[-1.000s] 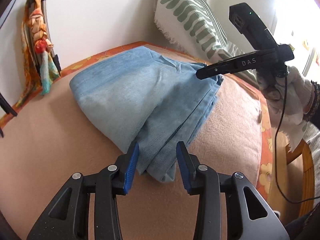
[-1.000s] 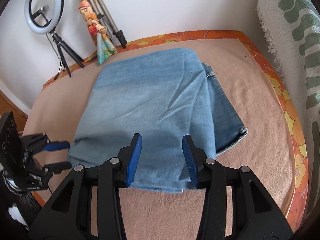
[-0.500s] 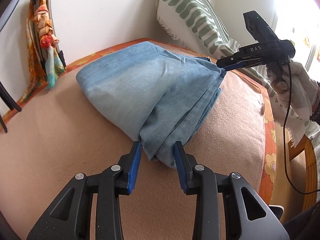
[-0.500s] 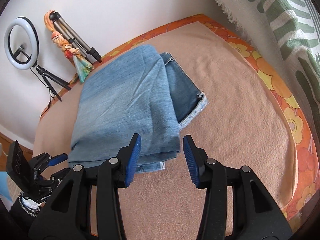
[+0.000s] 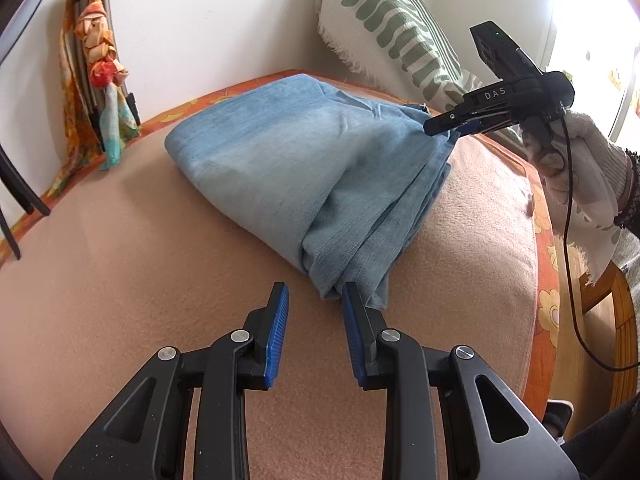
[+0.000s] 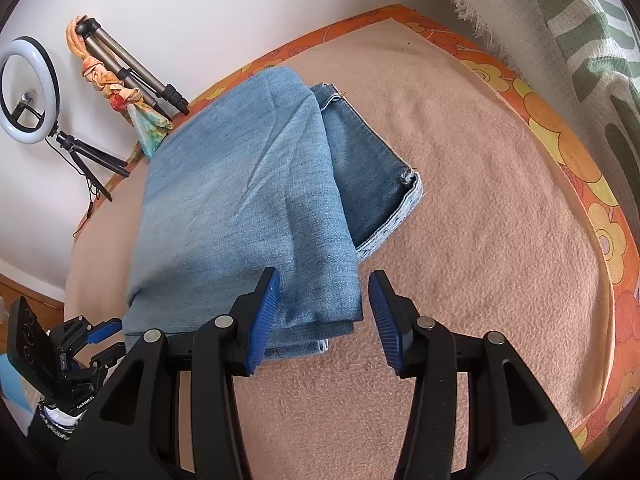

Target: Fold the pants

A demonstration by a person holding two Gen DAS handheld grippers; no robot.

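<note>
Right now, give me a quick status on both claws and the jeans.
Left claw open, at jeans' near corner. Right claw open, straddling the opposite corner. Jeans folded on blanket. Nothing in the way.

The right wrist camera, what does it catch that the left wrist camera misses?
Only the right wrist view shows the ring light on its small stand, and the darker layer of the jeans sticking out from under the top fold.

Only the left wrist view shows the gloved hand holding the right gripper at the jeans' far corner.

Both show the folded jeans on the peach blanket, the colourful scarf, and the green patterned cushion.
</note>
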